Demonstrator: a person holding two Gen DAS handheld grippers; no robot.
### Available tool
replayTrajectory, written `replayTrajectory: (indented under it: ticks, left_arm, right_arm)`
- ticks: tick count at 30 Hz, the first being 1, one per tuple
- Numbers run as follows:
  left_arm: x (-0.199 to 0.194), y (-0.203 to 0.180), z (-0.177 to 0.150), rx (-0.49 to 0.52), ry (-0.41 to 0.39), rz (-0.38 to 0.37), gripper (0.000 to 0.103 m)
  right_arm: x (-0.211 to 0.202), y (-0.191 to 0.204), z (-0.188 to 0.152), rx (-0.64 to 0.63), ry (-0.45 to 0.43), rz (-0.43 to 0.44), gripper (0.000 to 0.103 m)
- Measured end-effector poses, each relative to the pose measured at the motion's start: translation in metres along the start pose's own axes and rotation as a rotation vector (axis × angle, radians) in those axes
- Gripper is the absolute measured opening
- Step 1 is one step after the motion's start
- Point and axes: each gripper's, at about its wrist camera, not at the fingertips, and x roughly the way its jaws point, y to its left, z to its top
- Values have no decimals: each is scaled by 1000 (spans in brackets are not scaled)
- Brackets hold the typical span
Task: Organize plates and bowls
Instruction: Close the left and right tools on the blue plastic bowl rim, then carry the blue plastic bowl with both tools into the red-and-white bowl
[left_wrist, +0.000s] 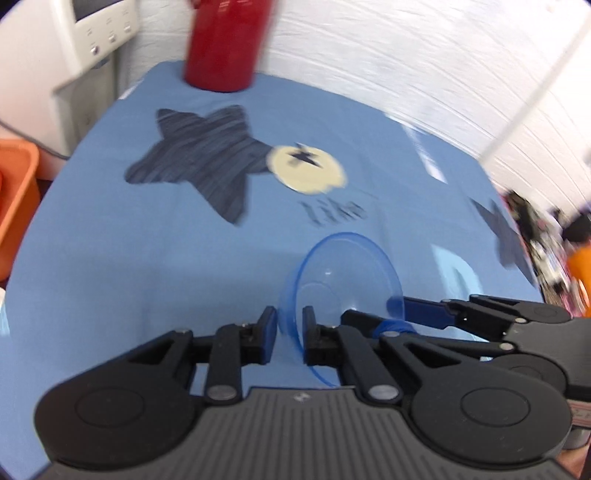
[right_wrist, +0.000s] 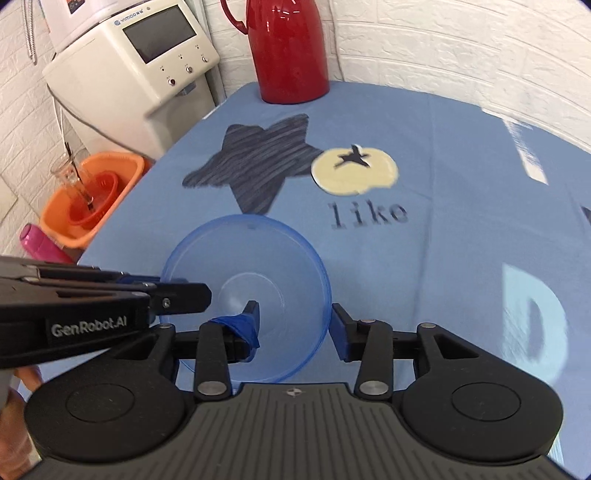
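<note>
Bowl: a clear blue plastic bowl (right_wrist: 246, 295) lifted and tilted above the blue cloth-covered surface (right_wrist: 461, 184), near its front left part; both tools straddle its rim

Left tool: the left tool (left_wrist: 289, 334) has one finger (left_wrist: 266, 334) outside the bowl wall and the other inside; the gap between them is narrow, with the rim passing through it; whether the pads actually press the wall I cannot tell, since this view is blurred

Right tool: the right tool (right_wrist: 295, 325) stands wider; its left finger, wrapped in blue tape, sits inside the bowl; its right finger lies just outside the rim; contact is not clear, so a firm hold I cannot tell

Cloth: printed with a dark striped star (right_wrist: 255, 162), a pale yellow round patch (right_wrist: 354, 171) and the word "like"

Far edge: a red jug (right_wrist: 290, 51) stands by the white brick wall

Beside the surface: a white machine with a screen (right_wrist: 133, 74); an orange tub (right_wrist: 92, 195) holding a red basket
</note>
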Motion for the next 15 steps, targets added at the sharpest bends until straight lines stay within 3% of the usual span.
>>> replayTrajectory:
  ticks: [8,15]
  left_arm:
    - [-39,-83,-80,119,33,-93,1]
    - [-41,-121,-139,152,105,-166,1]
  right_arm:
    - [-82,-19,-83,64,21,-79,28]
    - [-115,-33,-139,96,52,-146,28]
